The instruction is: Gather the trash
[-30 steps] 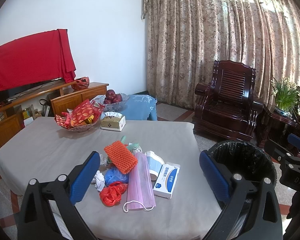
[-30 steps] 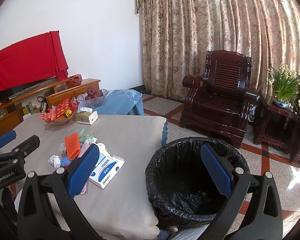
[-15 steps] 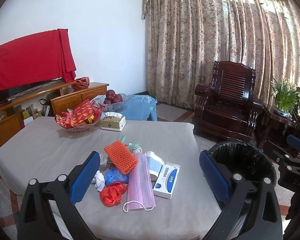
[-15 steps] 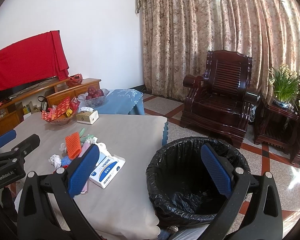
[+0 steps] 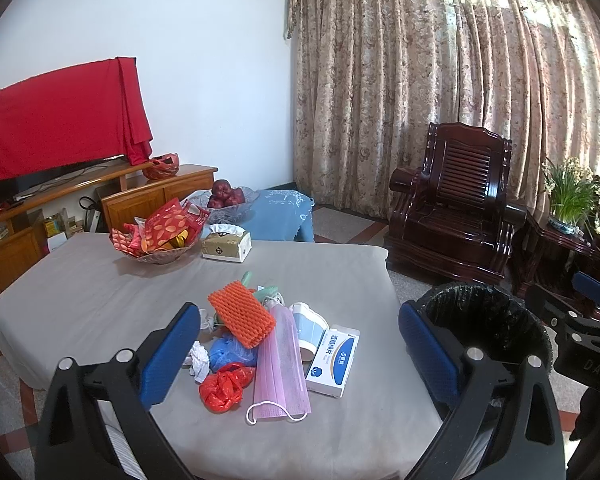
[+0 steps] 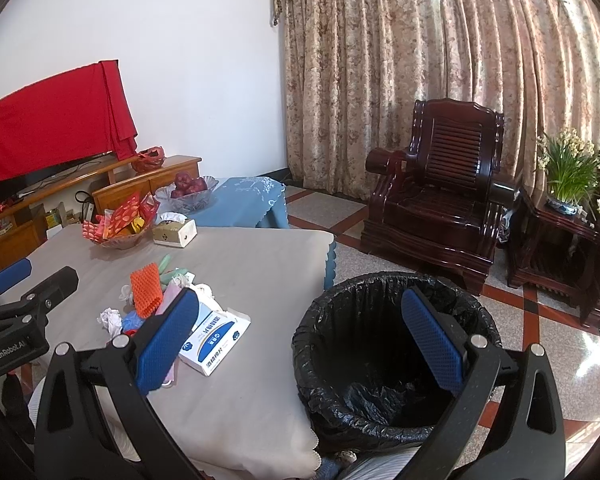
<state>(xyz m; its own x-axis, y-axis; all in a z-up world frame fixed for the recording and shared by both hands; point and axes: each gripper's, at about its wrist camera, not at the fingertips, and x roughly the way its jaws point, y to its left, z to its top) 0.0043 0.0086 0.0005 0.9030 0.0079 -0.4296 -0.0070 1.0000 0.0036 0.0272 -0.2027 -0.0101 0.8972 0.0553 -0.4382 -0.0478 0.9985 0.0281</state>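
both grippers gape wide, holding nothing: left gripper (image 5: 300, 354), marked "genrobot.ai", above the trash pile (image 5: 268, 340) on the table (image 5: 100, 292); right gripper (image 6: 300, 342), marked "das", over the black-lined bin (image 6: 383, 364).

Grey-clothed table (image 5: 80, 300) bears a trash pile (image 5: 268, 340), snack basket (image 5: 160, 254) and what looks like a tissue box (image 5: 226, 245)

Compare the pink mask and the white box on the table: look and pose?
The pink mask is soft, flat pleated fabric with white ear loops; the white box is a rigid carton with blue print. The mask partly lies under the orange foam net; the box lies uncovered at the pile's right edge. Both lie flat on the table, side by side.
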